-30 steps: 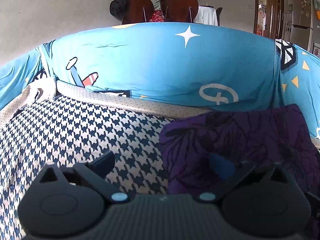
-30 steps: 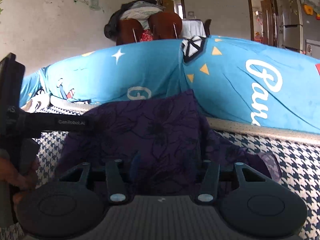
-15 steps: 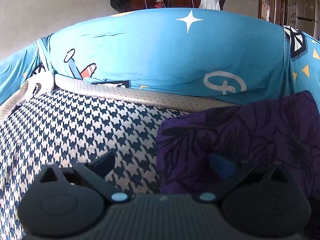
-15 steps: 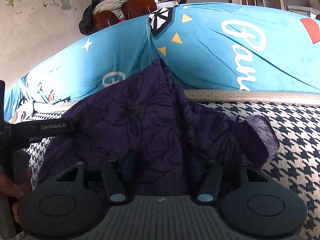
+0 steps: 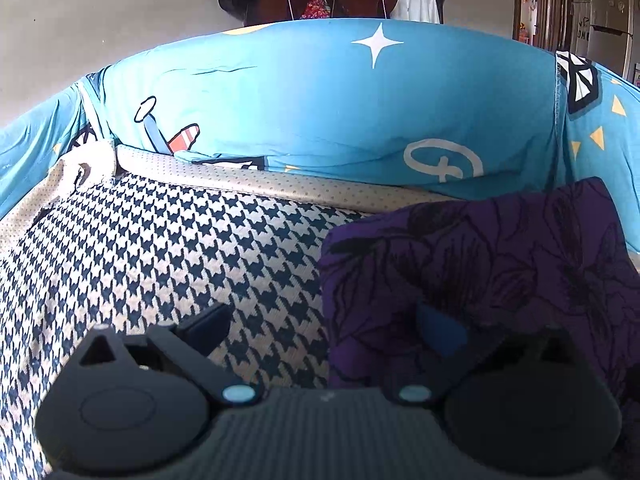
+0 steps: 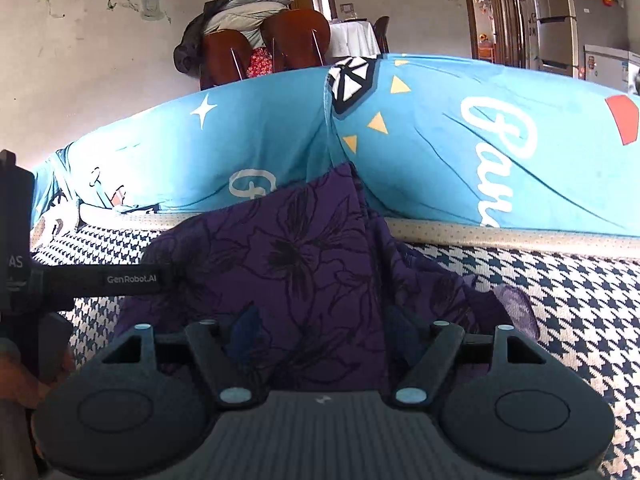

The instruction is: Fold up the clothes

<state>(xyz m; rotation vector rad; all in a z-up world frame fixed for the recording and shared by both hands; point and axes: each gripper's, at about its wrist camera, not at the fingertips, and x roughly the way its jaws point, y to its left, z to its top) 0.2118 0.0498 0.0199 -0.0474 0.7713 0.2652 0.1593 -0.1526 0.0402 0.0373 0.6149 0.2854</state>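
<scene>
A purple garment with a black flower print (image 6: 304,256) lies crumpled on the houndstooth seat cover (image 6: 560,300) of a sofa. A fold of it rises against the blue backrest cover (image 6: 440,152). My right gripper (image 6: 325,334) points at the garment; its jaws are opening, with the cloth lying loose between the fingers. In the left wrist view the garment (image 5: 500,264) fills the right side. My left gripper (image 5: 324,326) is open, straddling the garment's left edge, with one blue pad (image 5: 440,330) over the cloth. The left gripper's arm (image 6: 120,278) also shows in the right wrist view.
The blue cartoon-print cover (image 5: 320,100) wraps the backrest and the left armrest. Bare houndstooth seat (image 5: 160,248) stretches to the left. Behind the sofa stand two brown chairs (image 6: 280,44) piled with clothes. A refrigerator (image 6: 556,16) stands at the far right. A hand (image 6: 16,380) holds the left gripper.
The right gripper's fingers have spread apart around the purple cloth. The garment's right end has sunk onto the seat. The left gripper has stayed open and nearly still.
</scene>
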